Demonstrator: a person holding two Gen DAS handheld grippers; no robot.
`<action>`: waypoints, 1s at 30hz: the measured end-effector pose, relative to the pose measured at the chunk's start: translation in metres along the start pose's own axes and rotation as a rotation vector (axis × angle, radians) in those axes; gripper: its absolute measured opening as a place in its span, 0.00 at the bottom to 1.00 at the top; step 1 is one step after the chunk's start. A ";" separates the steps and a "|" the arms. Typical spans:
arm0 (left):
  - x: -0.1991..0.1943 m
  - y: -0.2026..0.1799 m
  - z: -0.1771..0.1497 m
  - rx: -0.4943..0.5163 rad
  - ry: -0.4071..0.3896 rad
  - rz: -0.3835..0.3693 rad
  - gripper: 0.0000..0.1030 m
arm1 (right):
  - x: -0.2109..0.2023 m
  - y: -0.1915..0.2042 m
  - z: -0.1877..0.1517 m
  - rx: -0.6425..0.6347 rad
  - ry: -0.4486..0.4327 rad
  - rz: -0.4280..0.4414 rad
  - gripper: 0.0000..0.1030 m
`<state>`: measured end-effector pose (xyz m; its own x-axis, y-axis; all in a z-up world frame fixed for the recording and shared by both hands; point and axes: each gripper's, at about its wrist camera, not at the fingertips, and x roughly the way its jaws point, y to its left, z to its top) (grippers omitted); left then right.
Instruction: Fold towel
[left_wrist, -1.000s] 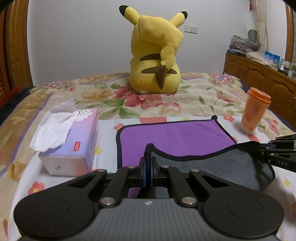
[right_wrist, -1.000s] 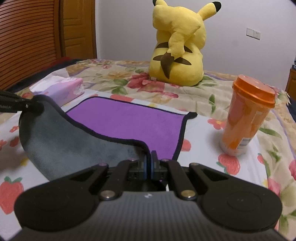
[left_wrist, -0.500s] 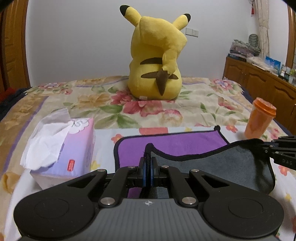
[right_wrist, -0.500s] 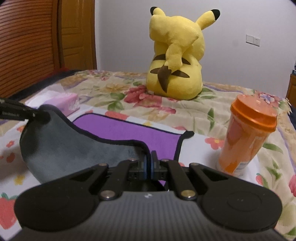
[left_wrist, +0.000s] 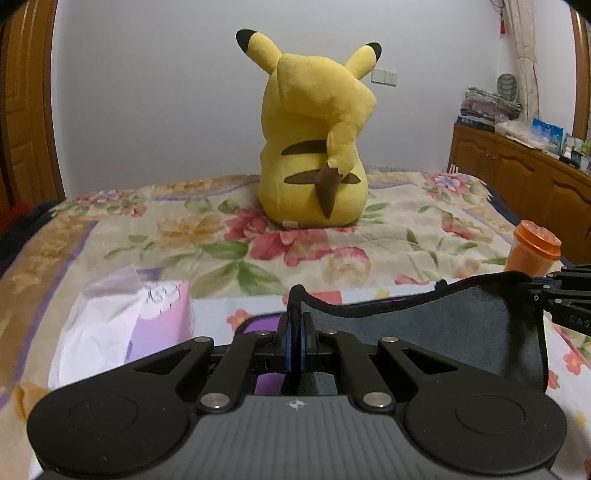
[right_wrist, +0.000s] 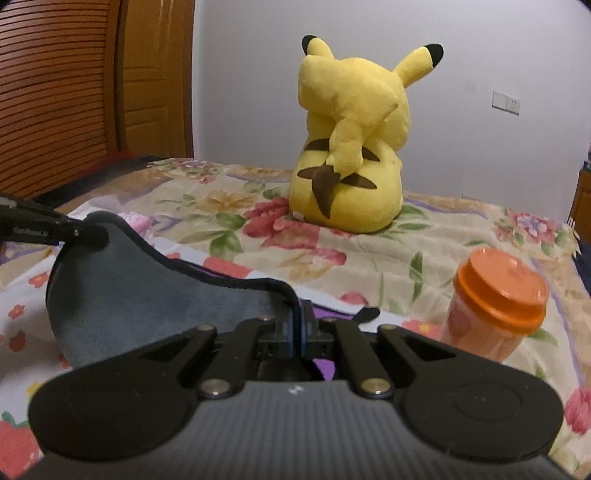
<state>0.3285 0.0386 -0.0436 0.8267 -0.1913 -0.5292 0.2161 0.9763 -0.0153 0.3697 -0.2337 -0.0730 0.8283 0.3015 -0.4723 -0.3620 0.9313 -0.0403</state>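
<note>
The towel (left_wrist: 436, 343) is purple on one side and grey on the other, with a black hem. Its near edge is lifted off the bed, grey side towards me, and sags between both grippers. My left gripper (left_wrist: 294, 321) is shut on the left corner. My right gripper (right_wrist: 297, 321) is shut on the right corner and also shows at the right edge of the left wrist view (left_wrist: 554, 295). The towel shows in the right wrist view (right_wrist: 147, 295) too. Most of the purple side is hidden behind the raised part.
A tissue box (left_wrist: 147, 325) stands left of the towel. An orange lidded cup (right_wrist: 495, 306) stands right of it. A big yellow plush (left_wrist: 314, 147) sits at the far middle of the floral bed (left_wrist: 406, 229). A wooden cabinet (left_wrist: 517, 177) stands at right.
Both grippers have risen and moved forward with the towel's near edge. The lifted grey flap now covers almost all of the purple side.
</note>
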 end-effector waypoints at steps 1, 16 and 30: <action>0.002 0.000 0.002 -0.002 -0.005 0.001 0.07 | 0.001 -0.001 0.002 -0.004 -0.001 -0.004 0.04; 0.044 0.011 0.010 0.007 -0.033 0.032 0.08 | 0.039 -0.016 0.011 -0.012 -0.008 -0.058 0.04; 0.090 0.023 -0.016 -0.002 0.034 0.063 0.11 | 0.085 -0.013 -0.020 -0.012 0.067 -0.084 0.05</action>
<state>0.3999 0.0456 -0.1051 0.8203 -0.1258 -0.5579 0.1631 0.9864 0.0175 0.4362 -0.2243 -0.1298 0.8255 0.2077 -0.5249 -0.2978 0.9502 -0.0923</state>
